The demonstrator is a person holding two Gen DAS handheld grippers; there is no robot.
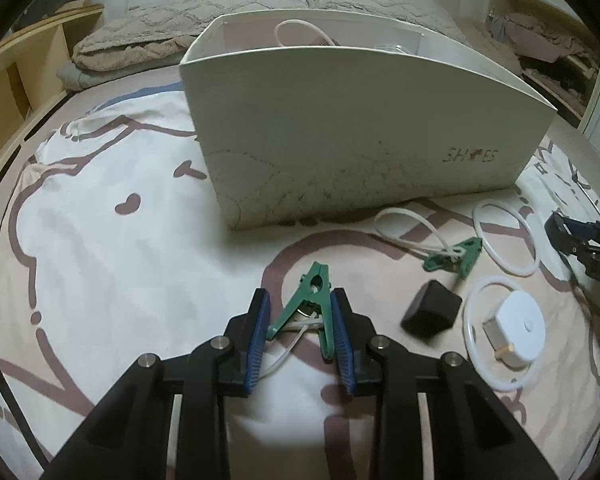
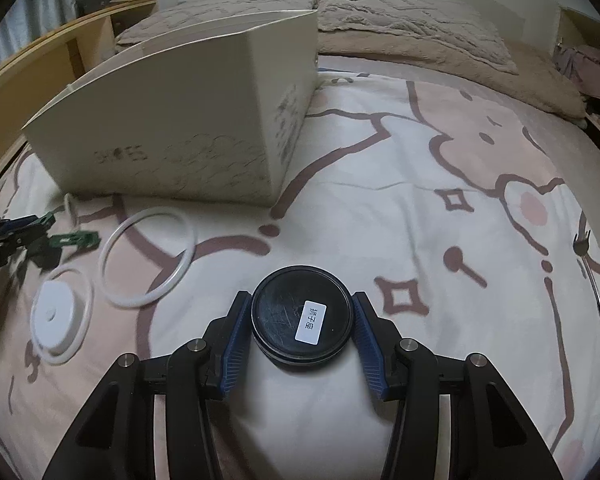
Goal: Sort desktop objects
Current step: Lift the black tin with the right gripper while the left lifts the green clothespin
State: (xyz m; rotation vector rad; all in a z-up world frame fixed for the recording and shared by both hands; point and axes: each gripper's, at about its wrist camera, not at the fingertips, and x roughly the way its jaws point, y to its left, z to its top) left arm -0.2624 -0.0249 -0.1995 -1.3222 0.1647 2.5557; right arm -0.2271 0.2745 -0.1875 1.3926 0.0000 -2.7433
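My left gripper [image 1: 300,306] has its blue pads closed on the handles of a green clip [image 1: 314,304] with a white cord, low over the bedsheet. My right gripper [image 2: 300,306] grips a round black tin [image 2: 302,322] with a white label between its pads. A white shoe box [image 1: 360,128] stands open-topped ahead; it shows in the right wrist view [image 2: 172,132] at upper left. On the sheet lie a second green clip [image 1: 460,258] with a cord loop, a black cube [image 1: 432,310], a white round device [image 1: 518,326] and white rings [image 1: 504,240].
The sheet is white and pink with cartoon figures [image 2: 420,184]. Grey-brown pillows and a blanket [image 2: 400,12] lie behind the box. A wooden shelf [image 1: 28,60] stands at the left. The right gripper shows at the right edge of the left wrist view [image 1: 588,240].
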